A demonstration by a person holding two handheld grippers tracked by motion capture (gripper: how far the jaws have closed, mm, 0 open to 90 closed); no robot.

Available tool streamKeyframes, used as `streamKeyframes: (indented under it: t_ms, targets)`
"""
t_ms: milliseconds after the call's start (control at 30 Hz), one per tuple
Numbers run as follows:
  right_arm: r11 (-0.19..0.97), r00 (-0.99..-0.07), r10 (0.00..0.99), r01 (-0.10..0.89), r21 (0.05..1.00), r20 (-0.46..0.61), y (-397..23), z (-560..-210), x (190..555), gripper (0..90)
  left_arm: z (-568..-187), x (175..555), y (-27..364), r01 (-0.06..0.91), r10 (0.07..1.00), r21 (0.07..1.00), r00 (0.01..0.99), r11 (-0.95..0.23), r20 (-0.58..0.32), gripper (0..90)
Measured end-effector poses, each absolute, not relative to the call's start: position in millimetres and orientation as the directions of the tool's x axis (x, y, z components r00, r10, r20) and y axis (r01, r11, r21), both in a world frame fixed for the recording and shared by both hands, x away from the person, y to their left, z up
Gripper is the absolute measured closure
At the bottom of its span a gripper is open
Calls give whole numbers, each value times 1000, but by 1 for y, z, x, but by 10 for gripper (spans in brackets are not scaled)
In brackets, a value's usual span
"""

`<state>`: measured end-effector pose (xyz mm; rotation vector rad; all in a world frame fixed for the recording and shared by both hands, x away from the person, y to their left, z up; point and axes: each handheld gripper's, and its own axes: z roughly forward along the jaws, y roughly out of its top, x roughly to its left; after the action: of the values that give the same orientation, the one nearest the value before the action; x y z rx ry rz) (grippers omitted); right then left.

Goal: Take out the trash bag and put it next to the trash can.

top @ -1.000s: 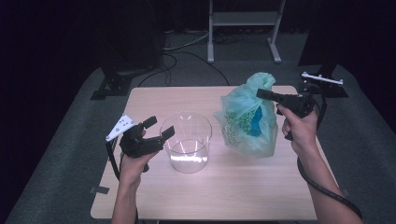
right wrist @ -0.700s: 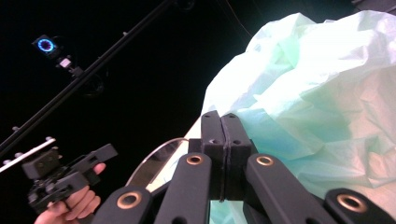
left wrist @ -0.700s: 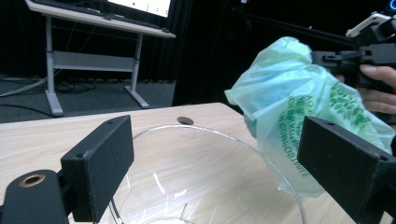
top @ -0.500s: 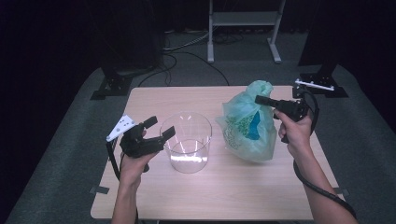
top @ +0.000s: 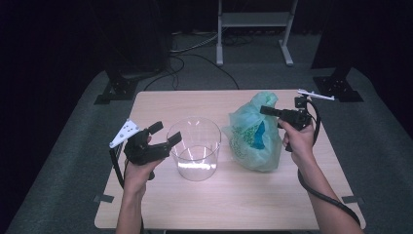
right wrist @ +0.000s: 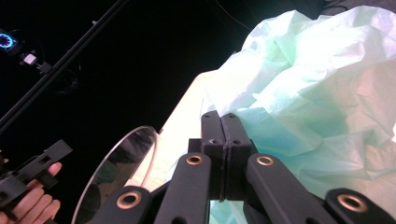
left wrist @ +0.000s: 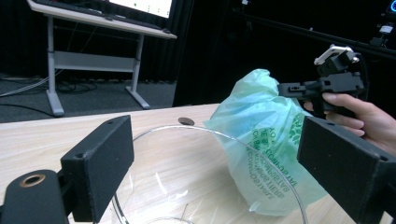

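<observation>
A crinkled, translucent green plastic bag (top: 253, 136) slumped beside a clear round glass bowl (top: 195, 148) on the pale wooden bench (top: 219, 204). The right gripper (top: 265, 109) was pinched closed and empty above the bag; the left gripper (top: 164, 135) gaped wide.

A dark recording studio: black curtains (top: 58, 39), stand feet (top: 117, 90) and cables (top: 195, 48) at the frame's top, one wooden table (top: 219, 204).
</observation>
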<state>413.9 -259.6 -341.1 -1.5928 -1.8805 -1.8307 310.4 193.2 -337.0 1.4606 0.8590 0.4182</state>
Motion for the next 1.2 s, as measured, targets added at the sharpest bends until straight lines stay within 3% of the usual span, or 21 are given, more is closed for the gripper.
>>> streamKeyframes:
  t_ms: [800,1200]
  targets:
    - [-158,-439,648,722,673,623,-235,-377,425,894,-340,312,195,263,726,959,637,111,-259,98]
    - [-119,-466,668,702,702,580,-233,-379,423,774,-340,313,194,268,708,955,650,127,-276,98]
